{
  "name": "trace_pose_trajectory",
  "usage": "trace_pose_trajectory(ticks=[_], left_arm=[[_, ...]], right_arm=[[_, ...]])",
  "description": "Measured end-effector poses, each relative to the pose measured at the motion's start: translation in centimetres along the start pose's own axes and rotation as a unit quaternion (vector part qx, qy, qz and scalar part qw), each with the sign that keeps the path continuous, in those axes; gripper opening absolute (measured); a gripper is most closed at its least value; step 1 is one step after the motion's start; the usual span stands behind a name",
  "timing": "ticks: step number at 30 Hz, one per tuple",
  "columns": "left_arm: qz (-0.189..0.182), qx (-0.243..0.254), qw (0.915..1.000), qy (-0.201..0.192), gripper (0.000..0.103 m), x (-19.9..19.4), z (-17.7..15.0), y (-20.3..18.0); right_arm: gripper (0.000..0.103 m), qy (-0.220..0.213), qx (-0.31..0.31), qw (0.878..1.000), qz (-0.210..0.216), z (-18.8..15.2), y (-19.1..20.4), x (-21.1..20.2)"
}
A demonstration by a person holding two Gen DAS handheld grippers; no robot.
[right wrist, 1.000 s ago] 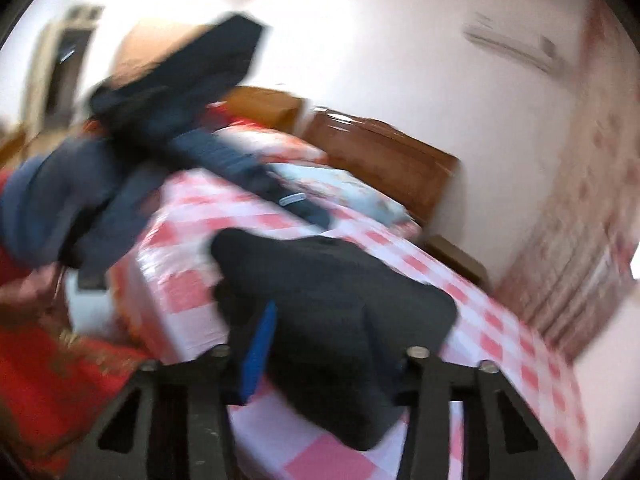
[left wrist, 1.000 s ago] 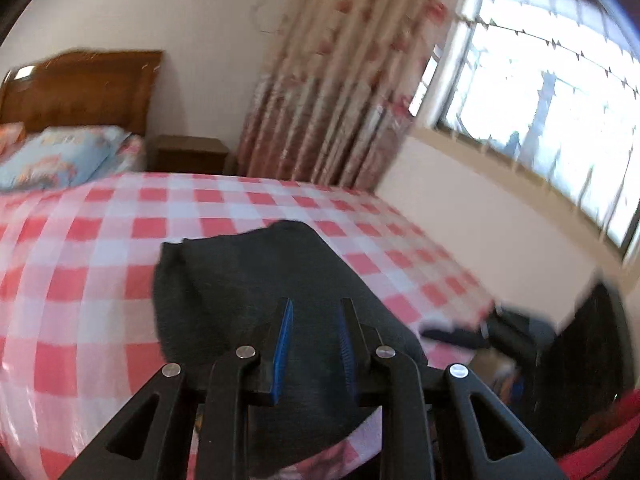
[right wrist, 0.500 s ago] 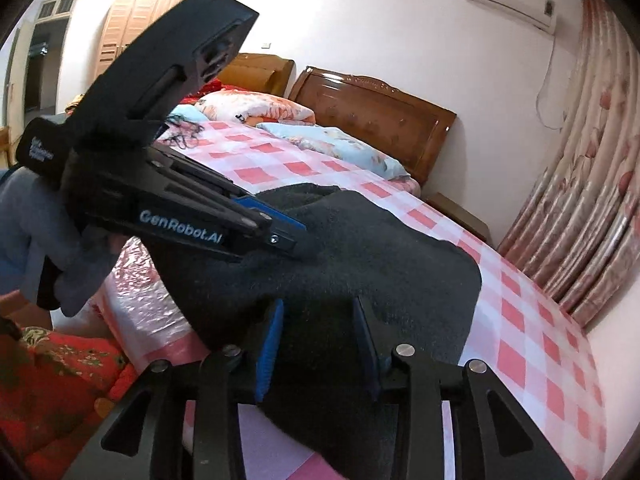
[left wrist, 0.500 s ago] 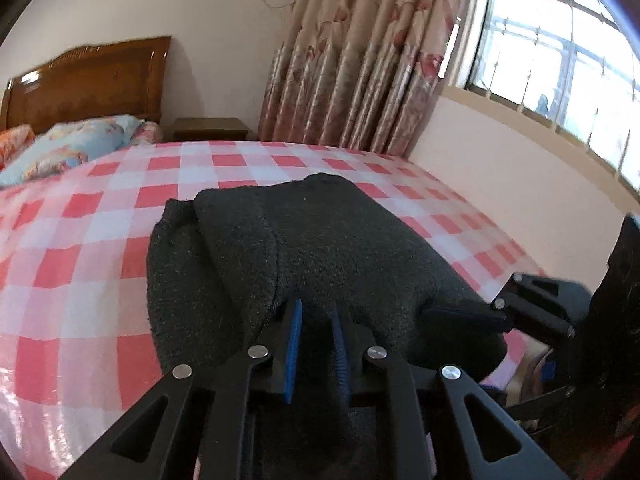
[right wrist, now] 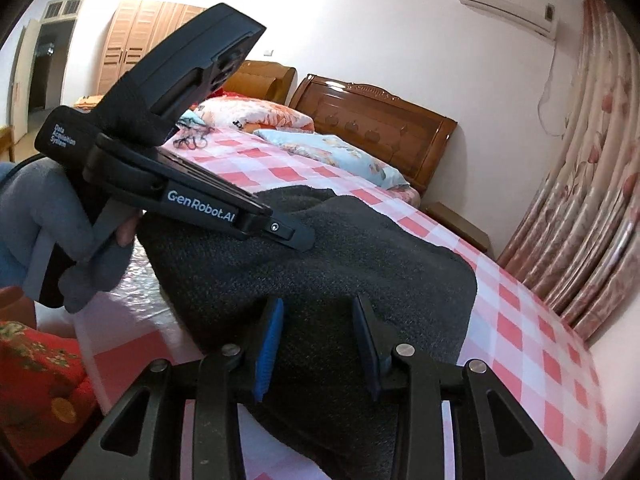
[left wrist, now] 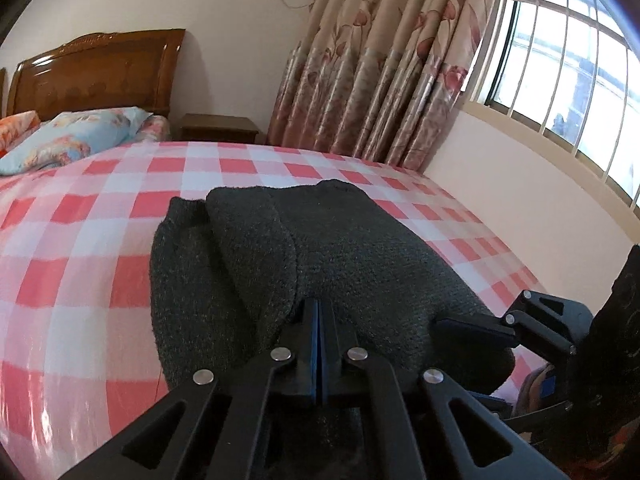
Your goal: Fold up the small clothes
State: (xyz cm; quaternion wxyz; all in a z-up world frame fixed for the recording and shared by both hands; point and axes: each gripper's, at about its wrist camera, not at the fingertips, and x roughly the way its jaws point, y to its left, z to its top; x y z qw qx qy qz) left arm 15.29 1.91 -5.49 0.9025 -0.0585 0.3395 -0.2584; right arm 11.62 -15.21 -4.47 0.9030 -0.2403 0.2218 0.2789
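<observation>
Change: both grippers have dropped closer to the bed since a second ago; the left jaws, then parted, are now pressed together, and the right jaws have widened.
Garment: dark grey knitted garment [left wrist: 360, 264] lies folded in layers on the red-and-white checked bedspread [left wrist: 100, 248], near the bed's close edge, one rounded flap lapped over the layer beneath.
Left gripper [left wrist: 319, 312]: blue pads meet with no gap; the tips rest at the garment's near edge, and whether any knit is caught between them cannot be told.
Left gripper, other view [right wrist: 298, 236]: tips lie on top of the garment; a gloved hand [right wrist: 60, 232] grips the handle.
Right gripper [right wrist: 318, 320]: jaws spread apart, the garment's near edge lying between them, pads not pressing on it.
Right gripper, other view [left wrist: 472, 326]: reaches the garment's right edge.
Surroundings: wooden headboard [left wrist: 96, 72], blue floral pillow [left wrist: 76, 136], flowered curtain [left wrist: 384, 60], barred window [left wrist: 572, 48].
</observation>
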Motion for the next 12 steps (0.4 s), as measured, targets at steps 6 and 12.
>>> trace_pose_trajectory(ticks=[6, 12], left_arm=[[0.001, -0.014, 0.9999, 0.006, 0.002, 3.0, 2.5, 0.6], [0.017, -0.021, 0.9996, 0.011, 0.002, 5.5, 4.8, 1.0]], right_arm=[[0.032, 0.021, -0.007, 1.000, -0.011, 1.0, -2.0, 1.8], [0.047, 0.044, 0.031, 0.999, 0.002, 2.2, -5.3, 4.1]])
